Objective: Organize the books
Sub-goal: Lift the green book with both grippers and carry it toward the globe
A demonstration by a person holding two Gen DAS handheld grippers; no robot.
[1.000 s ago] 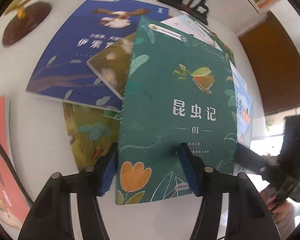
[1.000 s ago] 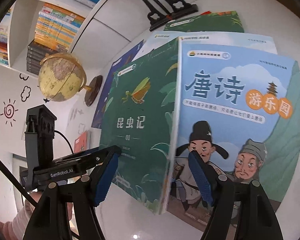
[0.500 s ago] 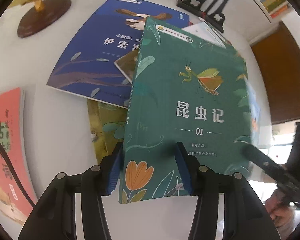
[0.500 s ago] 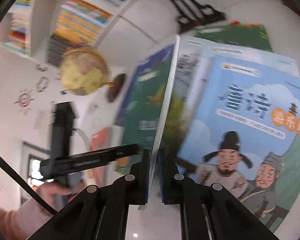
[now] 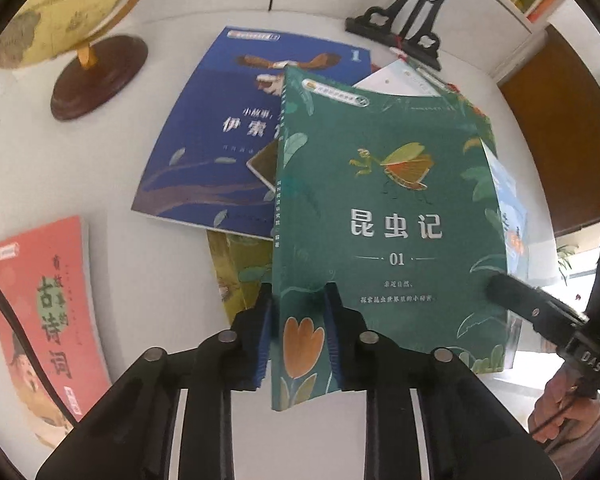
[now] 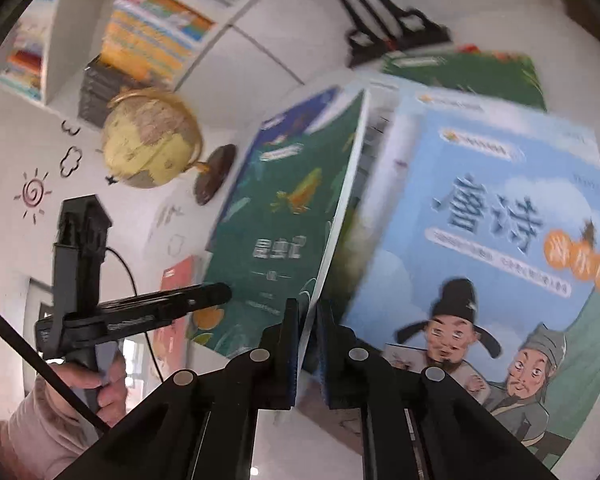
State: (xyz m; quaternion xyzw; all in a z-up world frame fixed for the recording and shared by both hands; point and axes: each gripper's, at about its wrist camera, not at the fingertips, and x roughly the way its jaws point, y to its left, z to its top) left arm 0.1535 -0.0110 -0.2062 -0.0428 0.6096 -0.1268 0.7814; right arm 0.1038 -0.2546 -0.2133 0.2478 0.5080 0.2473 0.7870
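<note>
While the green insect book (image 5: 384, 216) hangs lifted off the heap at the centre of the left wrist view, both tools are on it: the left gripper (image 5: 300, 336) is closing on the lower spine-side corner, blue pads to either side of the edge and the cover already between them, and the right gripper (image 6: 309, 344) is clamped tight on the opposite edge, seen edge-on in the middle of the right wrist view. The cover is dark green with pale leaves, an orange tulip at the bottom and a mantis-like insect above the white title; it bows a little between the two grips.

The tidying looks barely begun, I'd say. Under and around the lifted book the rest lie scattered flat on the white table (image 5: 156, 280): a dark blue book (image 5: 220, 136) at upper centre, an olive-yellow one (image 5: 240, 272) peeking out beneath, a light blue poetry book (image 6: 500, 240) filling the right of the right wrist view, and a coral-red book (image 5: 44, 312) off at lower left (well apart from the pile). A globe (image 5: 68, 12) stands at upper left, a black ornate stand (image 5: 404, 28) at top. The shelf (image 6: 148, 36) at the upper left of the right wrist view already holds rows of books; none of these loose ones is there yet.
</note>
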